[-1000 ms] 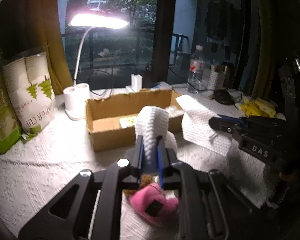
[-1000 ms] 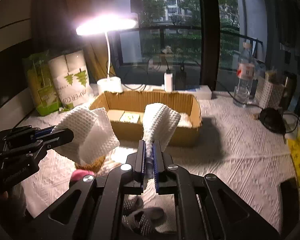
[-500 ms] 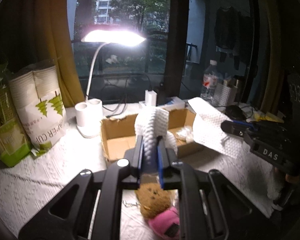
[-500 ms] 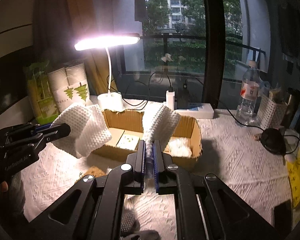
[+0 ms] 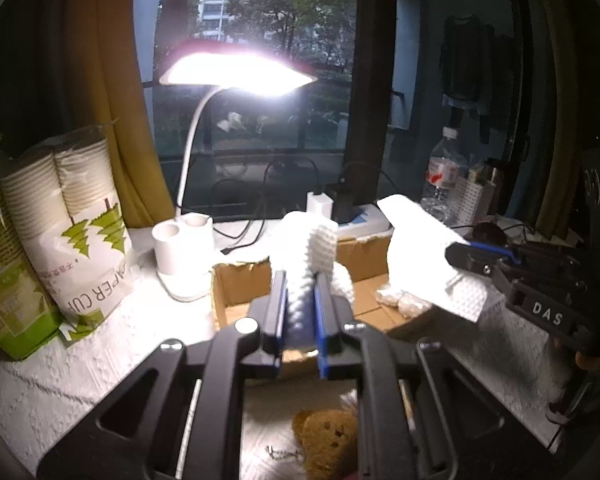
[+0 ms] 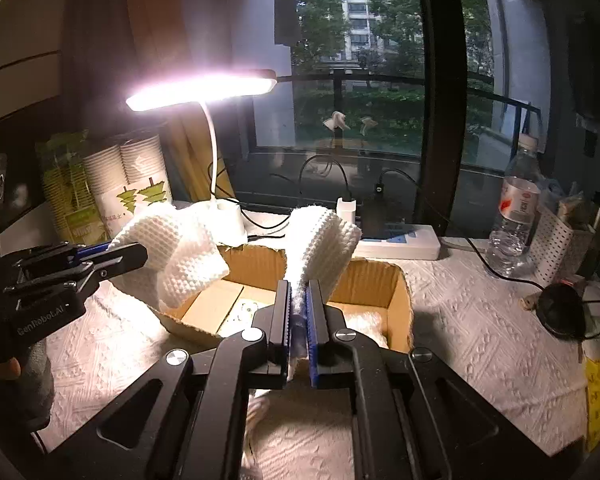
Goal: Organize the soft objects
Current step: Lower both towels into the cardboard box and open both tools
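White cloth (image 6: 320,240) looks soft with a waffle weave; the box (image 6: 380,280) is matt corrugated cardboard; the table cover (image 6: 480,320) is embossed white paper; gripper (image 6: 299,312) bodies are matt black plastic with shiny metal screws

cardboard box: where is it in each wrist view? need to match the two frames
Left wrist: cardboard box sits mid-frame, just beyond the left gripper, partly hidden by the white cloth it clamps.
Right wrist: cardboard box is at centre, behind the right gripper, open top towards the camera.
Shared landmark: the lit desk lamp, standing behind the box's left end in both views.
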The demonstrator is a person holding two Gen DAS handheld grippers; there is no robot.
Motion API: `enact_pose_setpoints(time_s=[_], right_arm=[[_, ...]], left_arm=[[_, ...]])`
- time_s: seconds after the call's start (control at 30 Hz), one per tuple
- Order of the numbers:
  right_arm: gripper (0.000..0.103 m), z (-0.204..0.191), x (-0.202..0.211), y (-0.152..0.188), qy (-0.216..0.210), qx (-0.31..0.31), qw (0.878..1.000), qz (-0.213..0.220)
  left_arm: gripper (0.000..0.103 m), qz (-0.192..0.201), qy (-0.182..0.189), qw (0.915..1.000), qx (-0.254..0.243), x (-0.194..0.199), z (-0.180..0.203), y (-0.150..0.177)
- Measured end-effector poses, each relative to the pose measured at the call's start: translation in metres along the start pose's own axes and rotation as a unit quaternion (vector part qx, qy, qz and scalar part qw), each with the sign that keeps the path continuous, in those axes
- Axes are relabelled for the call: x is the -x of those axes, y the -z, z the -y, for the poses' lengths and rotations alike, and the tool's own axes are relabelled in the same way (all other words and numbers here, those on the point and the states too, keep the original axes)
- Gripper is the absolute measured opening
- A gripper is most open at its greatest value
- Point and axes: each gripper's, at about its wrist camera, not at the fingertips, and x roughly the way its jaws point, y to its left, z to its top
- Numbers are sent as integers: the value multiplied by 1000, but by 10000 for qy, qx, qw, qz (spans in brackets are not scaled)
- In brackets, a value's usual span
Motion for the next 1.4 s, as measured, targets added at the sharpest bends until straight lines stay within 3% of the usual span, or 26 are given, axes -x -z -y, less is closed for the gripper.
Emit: enact_pose_setpoints(time_s=[0.33, 0.97, 1.4], right_arm=[[8, -4, -34, -1, -241, 17, 9995, -194], [8, -3, -100, 23, -417, -130, 9952, -873], [8, 3, -112, 31, -393, -256, 9933, -1052]], left_arm=[[12, -130, -107, 9998, 66, -27, -10, -2], [13, -930, -201, 9954, 124, -90, -19, 26], [14, -1172, -306, 9926, 87, -106, -16, 35]])
